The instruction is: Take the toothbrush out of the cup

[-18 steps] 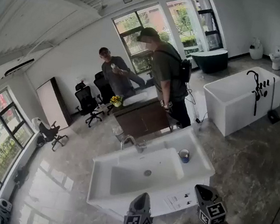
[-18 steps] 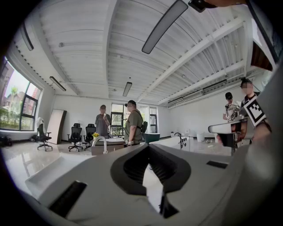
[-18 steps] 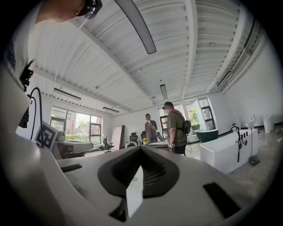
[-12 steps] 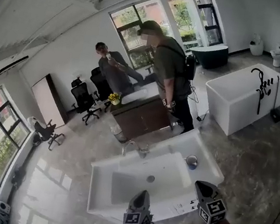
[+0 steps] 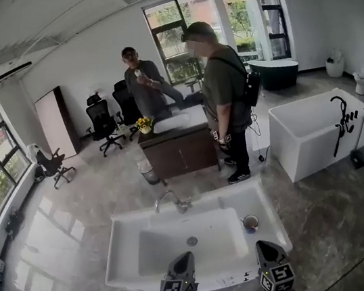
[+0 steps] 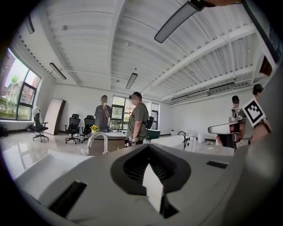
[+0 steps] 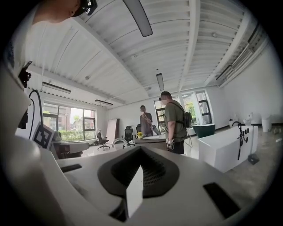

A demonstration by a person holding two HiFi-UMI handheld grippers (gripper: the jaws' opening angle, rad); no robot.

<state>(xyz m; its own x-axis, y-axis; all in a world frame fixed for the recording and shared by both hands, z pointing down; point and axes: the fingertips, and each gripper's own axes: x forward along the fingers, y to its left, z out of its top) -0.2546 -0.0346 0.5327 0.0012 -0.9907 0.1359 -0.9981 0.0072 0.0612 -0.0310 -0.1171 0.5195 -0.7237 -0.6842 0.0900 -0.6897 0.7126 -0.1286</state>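
Note:
A small cup [image 5: 250,222] with a blue band stands on the right ledge of the white sink [image 5: 123,264]. The toothbrush in it is too small to make out. My left gripper [image 5: 182,263] hovers over the sink's near edge, well left of the cup and nearer to me. My right gripper [image 5: 264,247] hangs just in front of the cup, apart from it. In the left gripper view the left gripper [image 6: 149,149] is shut and empty. The right gripper [image 7: 139,149] looks the same in its own view. The cup shows in neither gripper view.
A chrome faucet [image 5: 172,201] rises at the sink's back edge. A person in a green shirt [image 5: 224,86] stands behind a dark cabinet [image 5: 179,153], with a second person [image 5: 138,78] farther back. A white bathtub [image 5: 311,131] stands at the right and office chairs [image 5: 100,118] at the left.
The head view has shifted, so the sink and cup sit lower and further right in the picture. Both grippers stay near the bottom edge, still shut.

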